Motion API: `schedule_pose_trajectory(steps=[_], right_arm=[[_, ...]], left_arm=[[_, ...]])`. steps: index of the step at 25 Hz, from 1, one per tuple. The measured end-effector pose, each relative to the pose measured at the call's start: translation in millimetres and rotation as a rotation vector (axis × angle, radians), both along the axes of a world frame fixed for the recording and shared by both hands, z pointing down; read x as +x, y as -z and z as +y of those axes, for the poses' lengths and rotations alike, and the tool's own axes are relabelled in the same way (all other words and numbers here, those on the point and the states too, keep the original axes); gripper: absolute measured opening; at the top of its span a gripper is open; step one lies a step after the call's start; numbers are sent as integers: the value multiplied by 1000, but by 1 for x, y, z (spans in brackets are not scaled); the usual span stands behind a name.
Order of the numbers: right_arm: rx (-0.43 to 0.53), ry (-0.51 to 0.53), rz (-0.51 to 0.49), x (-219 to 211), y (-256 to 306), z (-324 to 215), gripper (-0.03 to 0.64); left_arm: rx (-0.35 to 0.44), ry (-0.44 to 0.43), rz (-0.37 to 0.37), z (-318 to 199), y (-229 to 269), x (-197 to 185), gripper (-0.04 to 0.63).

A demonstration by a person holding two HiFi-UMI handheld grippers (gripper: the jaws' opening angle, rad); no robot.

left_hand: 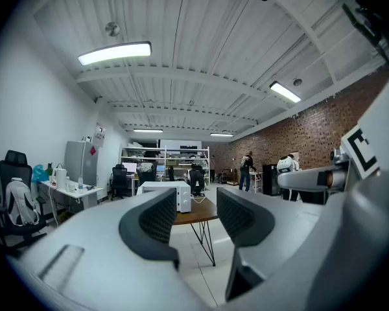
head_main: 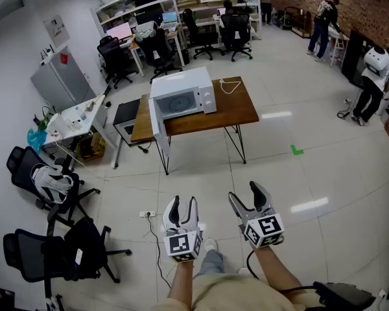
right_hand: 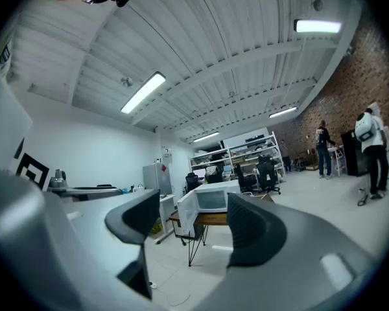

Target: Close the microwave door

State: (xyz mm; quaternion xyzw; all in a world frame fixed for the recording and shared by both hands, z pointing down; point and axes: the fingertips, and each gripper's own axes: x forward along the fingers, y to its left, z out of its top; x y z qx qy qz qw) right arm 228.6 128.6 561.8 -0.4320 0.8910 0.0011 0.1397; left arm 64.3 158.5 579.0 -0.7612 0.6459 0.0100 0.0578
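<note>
L edge, head view: two black office chairs (head_main: 48, 180) by the wall, white side desk (head_main: 74, 118) behind them, just beside the table's L end. Power strip (head_main: 147, 214) lies on the floor (head_main: 201, 173), just L of the L gripper.

L gripper (head_main: 182, 203): low over the floor, pointing level. Jaws moderately apart, nothing betw them. In the left gripper view the microwave sits in the jaw gap, far off and partly behind the L jaw.

Microwave (head_main: 185, 94): white, on the L half of the wooden table (head_main: 236, 112), well apart from both grippers. Door (head_main: 157, 116) swung fully open, hinged at the L front corner. Its free edge sticks out past the table's front edge toward the grippers. Cavity is visible in the right gripper view. R half of the tabletop is bare except a white cable (head_main: 230, 85) just R of the microwave.

R gripper (head_main: 244, 192): beside the L one, tipped slightly up. Jaws wider than the L pair, empty. Microwave + open door show betw them, far off.

Room: open tiled floor from the grippers to the table front. Table legs angle out under the door side. R of the table: green tape mark (head_main: 297, 150) on the floor. Person in white (head_main: 375, 76) stands at the far R by the brick wall.
</note>
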Motion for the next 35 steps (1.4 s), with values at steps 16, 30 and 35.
schedule_pose_trajectory(steps=[16, 30, 35], right_arm=[[43, 21, 75, -276, -11, -146, 313], [15, 35, 64, -296, -10, -253, 311], [26, 50, 30, -276, -6, -301, 310]], left_arm=[[115, -71, 55, -164, 5, -248, 196], [156, -66, 64, -266, 2, -278, 196], [154, -48, 49, -309, 5, -264, 196]])
